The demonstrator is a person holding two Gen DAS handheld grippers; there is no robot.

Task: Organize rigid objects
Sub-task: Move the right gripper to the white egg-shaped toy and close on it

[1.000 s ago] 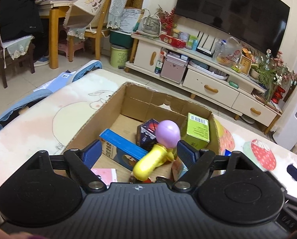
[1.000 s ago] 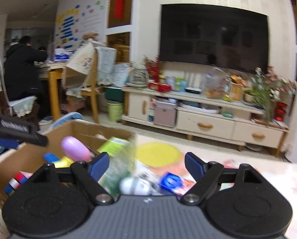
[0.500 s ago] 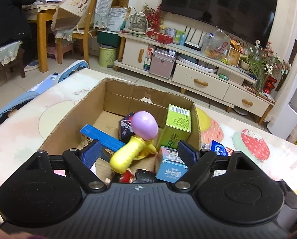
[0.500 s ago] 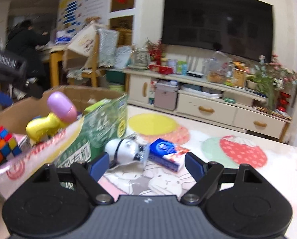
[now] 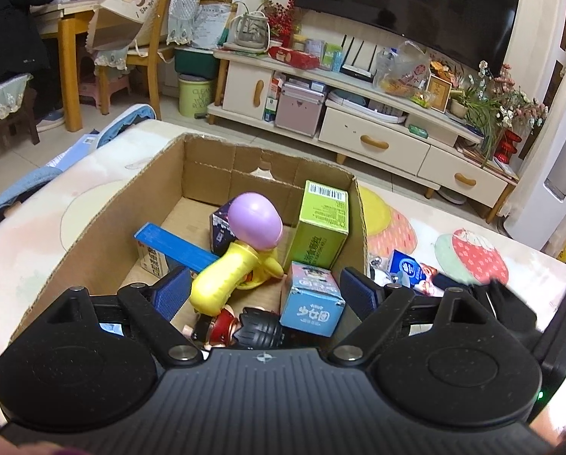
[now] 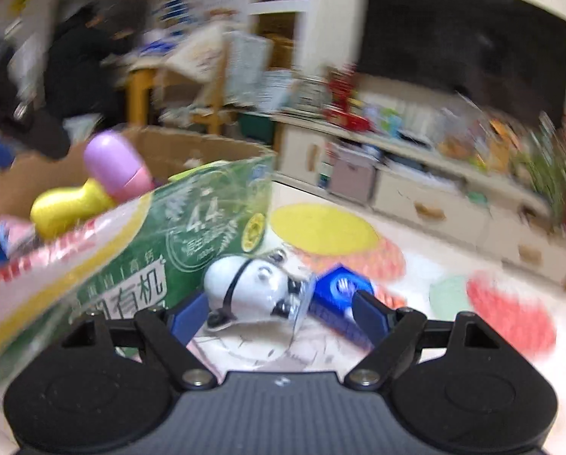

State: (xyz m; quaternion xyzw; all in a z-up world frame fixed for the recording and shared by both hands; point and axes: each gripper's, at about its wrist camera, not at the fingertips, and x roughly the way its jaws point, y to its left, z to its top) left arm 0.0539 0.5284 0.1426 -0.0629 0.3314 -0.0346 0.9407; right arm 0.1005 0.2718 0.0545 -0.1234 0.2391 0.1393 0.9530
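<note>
An open cardboard box stands on the table; its outer wall is printed green. Inside lie a yellow toy with a purple head, a green carton, a long blue box, a light blue box and a dark-haired figurine. My left gripper hangs open over the box's near end, holding nothing. On the table just right of the box lie a white round toy and a blue packet. My right gripper is open, low over the table, with the white toy between its fingers and untouched.
The table has a cartoon-print cover. The right gripper shows as a dark blur in the left wrist view. Beyond the table are a TV cabinet and wooden chairs. A person in black sits at a desk far left.
My right gripper has sunk and come closer to the white toy, which now sits between its fingers. My left gripper has stayed over the box and rolled slightly.
</note>
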